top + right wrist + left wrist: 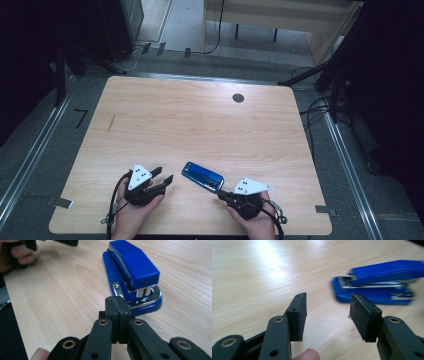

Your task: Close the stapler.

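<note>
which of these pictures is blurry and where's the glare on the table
Left gripper view: the blue stapler is smeared by blur, and a bright glare patch sits on the table at upper left. Right gripper view: stapler sharp. High view: evenly lit tabletop, dark surroundings.

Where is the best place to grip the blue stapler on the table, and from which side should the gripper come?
Probably across the long sides of the blue stapler, near its middle, coming from above. It lies flat on the table, long and narrow, so its parallel flanks should fit between jaws. The left gripper stands open beside it with nothing between its jaws and seems best placed; the right gripper is shut at one end.
</note>
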The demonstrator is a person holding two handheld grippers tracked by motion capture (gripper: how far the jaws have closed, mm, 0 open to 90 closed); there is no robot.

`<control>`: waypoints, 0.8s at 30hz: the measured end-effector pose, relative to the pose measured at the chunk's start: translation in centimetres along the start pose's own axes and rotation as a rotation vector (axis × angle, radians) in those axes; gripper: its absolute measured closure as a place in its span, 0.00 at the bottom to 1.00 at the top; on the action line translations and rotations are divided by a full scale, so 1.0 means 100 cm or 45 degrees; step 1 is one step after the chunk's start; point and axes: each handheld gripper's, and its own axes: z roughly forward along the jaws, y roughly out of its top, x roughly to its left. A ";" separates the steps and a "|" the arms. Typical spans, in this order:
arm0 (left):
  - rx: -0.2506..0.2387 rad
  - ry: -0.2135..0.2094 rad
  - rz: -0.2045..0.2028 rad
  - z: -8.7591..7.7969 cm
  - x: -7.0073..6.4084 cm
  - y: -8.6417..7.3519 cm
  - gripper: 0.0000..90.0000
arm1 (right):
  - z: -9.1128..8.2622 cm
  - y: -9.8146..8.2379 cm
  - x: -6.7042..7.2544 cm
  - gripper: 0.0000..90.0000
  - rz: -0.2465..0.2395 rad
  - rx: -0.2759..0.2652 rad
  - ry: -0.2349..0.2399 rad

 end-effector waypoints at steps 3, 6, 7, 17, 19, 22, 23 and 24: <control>-0.007 0.016 -0.013 -0.009 0.010 -0.003 0.44 | 0.002 0.000 0.002 1.00 -0.006 0.007 0.007; -0.012 0.047 -0.013 -0.022 0.020 -0.007 0.37 | 0.005 -0.001 0.002 1.00 -0.011 0.019 0.005; -0.011 0.050 -0.012 -0.026 0.023 -0.008 0.37 | 0.006 -0.002 0.002 1.00 -0.011 0.022 0.002; 0.022 0.242 -0.053 -0.070 0.076 -0.024 0.16 | 0.014 -0.002 0.003 1.00 0.002 0.034 0.014; 0.011 0.260 -0.067 -0.076 0.087 -0.025 0.13 | 0.015 -0.002 0.004 1.00 0.000 0.040 0.012; -0.029 0.255 -0.117 -0.080 0.098 -0.025 0.10 | 0.018 -0.003 0.003 1.00 0.003 0.042 0.006; -0.024 0.253 -0.115 -0.081 0.101 -0.026 0.10 | 0.019 -0.003 0.002 1.00 0.006 0.046 0.004; -0.024 0.250 -0.122 -0.081 0.103 -0.027 0.09 | 0.020 -0.003 0.002 1.00 0.005 0.048 0.003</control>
